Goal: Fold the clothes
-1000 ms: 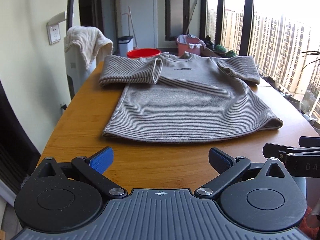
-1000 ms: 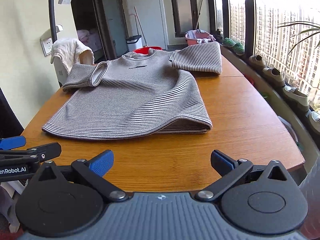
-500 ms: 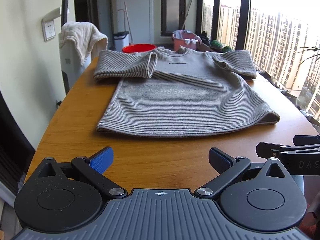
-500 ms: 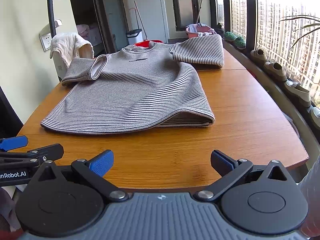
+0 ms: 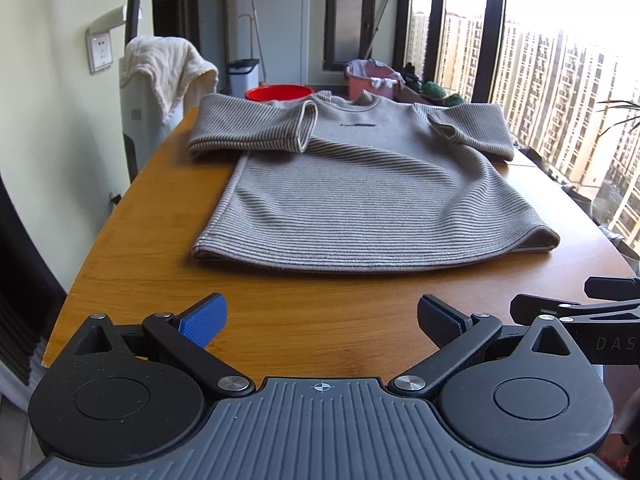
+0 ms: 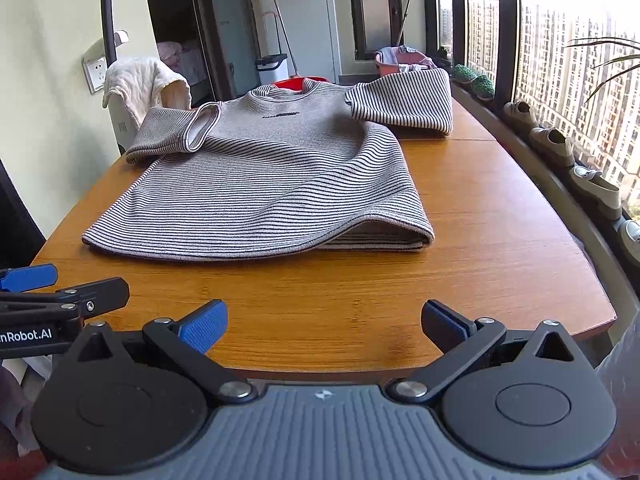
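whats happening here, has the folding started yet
A person holds a claw in each hand at the near edge of the wooden table. The left claw and right claw are both open and empty. The striped sweater lies front up, sleeves tucked in; neither claw touches it.

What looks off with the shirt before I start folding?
The shirt isn't flat: its hem corner on the right gapes open, lifted off the table. One sleeve is folded across the chest; the other sticks out sideways. Both grippers are open and clear.
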The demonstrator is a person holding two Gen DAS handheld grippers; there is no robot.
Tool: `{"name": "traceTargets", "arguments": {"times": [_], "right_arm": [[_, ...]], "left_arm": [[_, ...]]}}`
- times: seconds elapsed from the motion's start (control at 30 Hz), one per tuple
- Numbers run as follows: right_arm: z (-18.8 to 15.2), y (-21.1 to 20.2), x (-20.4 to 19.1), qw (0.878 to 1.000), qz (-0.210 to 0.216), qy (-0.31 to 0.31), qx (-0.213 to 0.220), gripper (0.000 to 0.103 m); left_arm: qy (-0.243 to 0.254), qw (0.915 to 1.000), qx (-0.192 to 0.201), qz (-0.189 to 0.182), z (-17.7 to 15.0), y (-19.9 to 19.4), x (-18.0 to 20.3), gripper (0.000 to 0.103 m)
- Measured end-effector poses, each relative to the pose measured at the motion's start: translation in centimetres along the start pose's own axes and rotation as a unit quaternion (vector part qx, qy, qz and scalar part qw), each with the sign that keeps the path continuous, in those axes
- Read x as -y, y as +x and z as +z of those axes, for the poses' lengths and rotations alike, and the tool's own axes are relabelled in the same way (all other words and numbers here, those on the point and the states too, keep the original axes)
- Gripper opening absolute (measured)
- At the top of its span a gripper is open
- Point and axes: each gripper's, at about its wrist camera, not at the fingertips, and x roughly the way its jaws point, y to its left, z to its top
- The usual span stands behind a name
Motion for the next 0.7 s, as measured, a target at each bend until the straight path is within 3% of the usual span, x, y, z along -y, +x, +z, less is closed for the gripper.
{"name": "traceTargets", "arguments": {"times": [0.7], "right_arm": [[-0.05, 0.62, 0.22, 1.000, 0.006, 0.014, -0.014, 0.103]], "left_arm": [[0.008, 0.9999, -0.008, 0.001, 0.02, 0.41, 0.12, 0.103]]}}
